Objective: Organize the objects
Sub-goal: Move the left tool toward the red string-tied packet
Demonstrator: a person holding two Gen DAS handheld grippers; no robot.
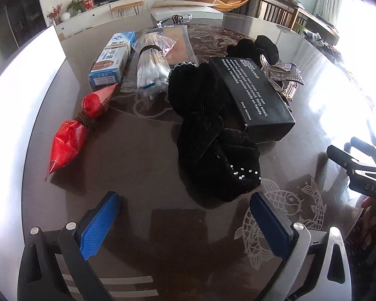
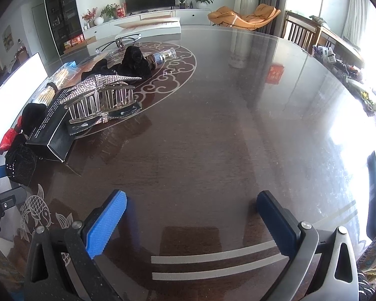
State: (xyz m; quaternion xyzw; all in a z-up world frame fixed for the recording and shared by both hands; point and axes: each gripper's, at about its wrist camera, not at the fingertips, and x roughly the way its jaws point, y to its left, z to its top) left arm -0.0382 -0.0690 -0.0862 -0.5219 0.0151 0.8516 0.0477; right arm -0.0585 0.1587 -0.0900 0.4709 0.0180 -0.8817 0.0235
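With the left gripper (image 1: 185,215) and right gripper (image 2: 191,217) both spread and empty, grasping the black velvet bow (image 1: 213,148) risks dragging the touching black box (image 1: 253,95).

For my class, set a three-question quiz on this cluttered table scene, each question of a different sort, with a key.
1. True or false: the left gripper is shut on the black velvet bow.
2. Multiple choice: the black box rests partly on A) the red bag, B) the black velvet bow, C) the blue-and-white carton.
3. Fill in: the rhinestone hair claw lies beside the black box, on the side toward the ____ gripper.

Key: 1 false, both grippers are open and hold nothing; 2 B; 3 right.
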